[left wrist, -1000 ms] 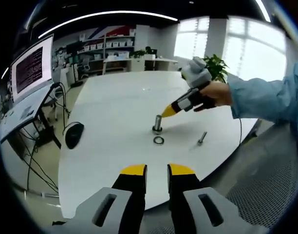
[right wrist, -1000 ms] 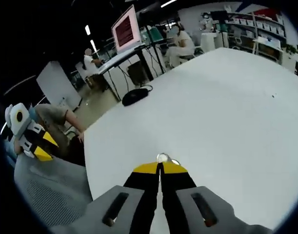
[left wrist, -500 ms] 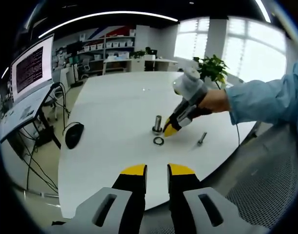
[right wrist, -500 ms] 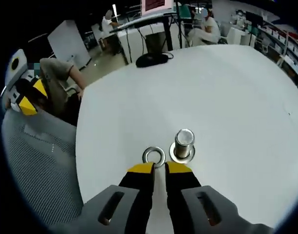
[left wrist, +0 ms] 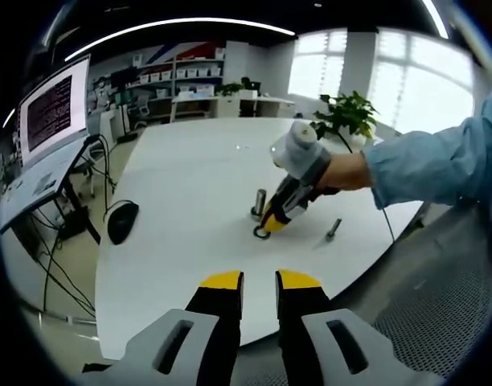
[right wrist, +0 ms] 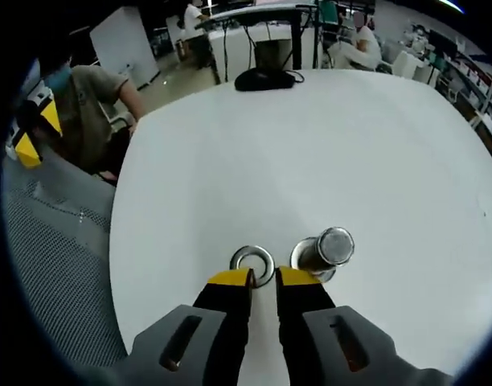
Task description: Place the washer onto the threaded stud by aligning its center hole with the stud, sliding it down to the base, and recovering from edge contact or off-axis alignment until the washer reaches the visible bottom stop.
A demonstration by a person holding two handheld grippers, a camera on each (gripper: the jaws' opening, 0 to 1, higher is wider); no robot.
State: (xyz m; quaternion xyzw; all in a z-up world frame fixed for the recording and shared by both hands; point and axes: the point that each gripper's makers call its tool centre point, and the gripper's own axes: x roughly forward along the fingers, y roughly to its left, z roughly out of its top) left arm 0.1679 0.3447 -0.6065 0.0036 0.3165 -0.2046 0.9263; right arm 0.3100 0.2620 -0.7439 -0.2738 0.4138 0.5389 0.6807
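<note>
One washer [right wrist: 253,263] lies flat beside stud [right wrist: 324,252], before right tongs [right wrist: 264,278].

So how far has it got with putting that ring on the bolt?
Early days. Nothing is done yet: the washer lies flat on the table beside the threaded stud. In hand: the right gripper is at the washer, jaws slightly apart. Left to do: grasp, lift, align and slide it down.

washer [right wrist: 254,264] near edge hidden behind right gripper [right wrist: 263,278] tips.
</note>
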